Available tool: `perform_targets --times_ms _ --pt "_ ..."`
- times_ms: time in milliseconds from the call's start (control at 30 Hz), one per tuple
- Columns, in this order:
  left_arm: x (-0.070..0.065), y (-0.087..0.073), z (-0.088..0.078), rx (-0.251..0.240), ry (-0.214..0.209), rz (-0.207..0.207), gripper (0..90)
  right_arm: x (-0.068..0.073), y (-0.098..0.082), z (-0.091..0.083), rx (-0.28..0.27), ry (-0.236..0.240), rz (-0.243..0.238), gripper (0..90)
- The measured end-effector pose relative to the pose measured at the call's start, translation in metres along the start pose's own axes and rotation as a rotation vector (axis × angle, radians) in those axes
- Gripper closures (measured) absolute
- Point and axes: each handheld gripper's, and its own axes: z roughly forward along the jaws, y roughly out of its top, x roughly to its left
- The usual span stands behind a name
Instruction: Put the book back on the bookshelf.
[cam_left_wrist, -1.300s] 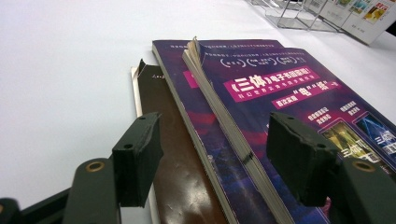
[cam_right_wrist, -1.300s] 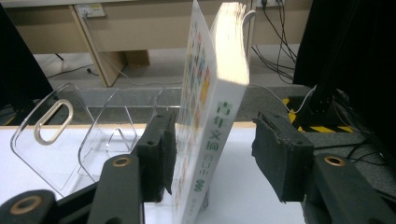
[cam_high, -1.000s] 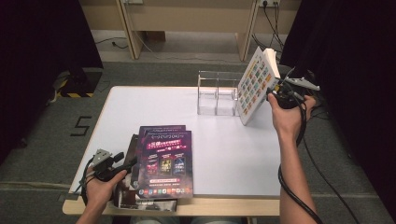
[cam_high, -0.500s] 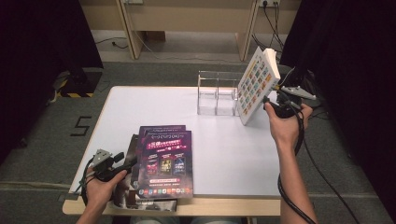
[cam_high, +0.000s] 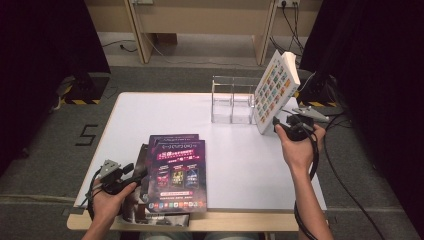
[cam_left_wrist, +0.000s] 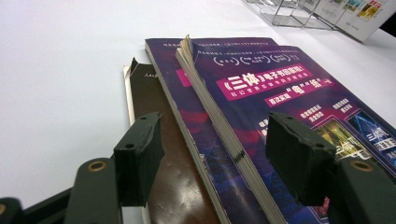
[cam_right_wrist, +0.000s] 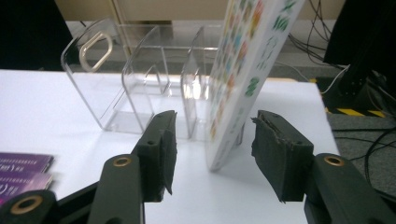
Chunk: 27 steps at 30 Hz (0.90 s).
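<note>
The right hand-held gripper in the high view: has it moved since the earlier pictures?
Yes. The right hand-held gripper has come down and toward the person, from level with the clear plastic divider rack to below the white colourful-tiled book's bottom corner.

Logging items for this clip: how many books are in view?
4: white book leaning on the clear rack; two purple books and a brown one stacked near the front edge; more may be hidden.

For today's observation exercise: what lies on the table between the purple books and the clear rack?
Nothing: in the high view, bare white table separates the purple books from the clear rack.
</note>
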Motion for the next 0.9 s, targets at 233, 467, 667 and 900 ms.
perform_targets --times_ms 233,467,667,900 --pt "-0.004 0.003 0.002 0.007 -0.020 0.003 36.7 0.019 -0.019 0.005 0.040 0.051 -0.016 49.4" --pt "-0.011 0.006 0.009 0.033 -0.041 0.020 38.4 0.045 -0.038 0.013 0.087 0.110 -0.033 49.7" --pt "-0.009 0.006 0.012 0.053 -0.047 0.017 38.9 0.067 -0.054 0.022 0.124 0.156 -0.053 49.7" --pt "-0.015 0.011 0.021 0.078 -0.073 0.008 40.4 0.091 -0.067 0.029 0.175 0.223 -0.083 49.8"
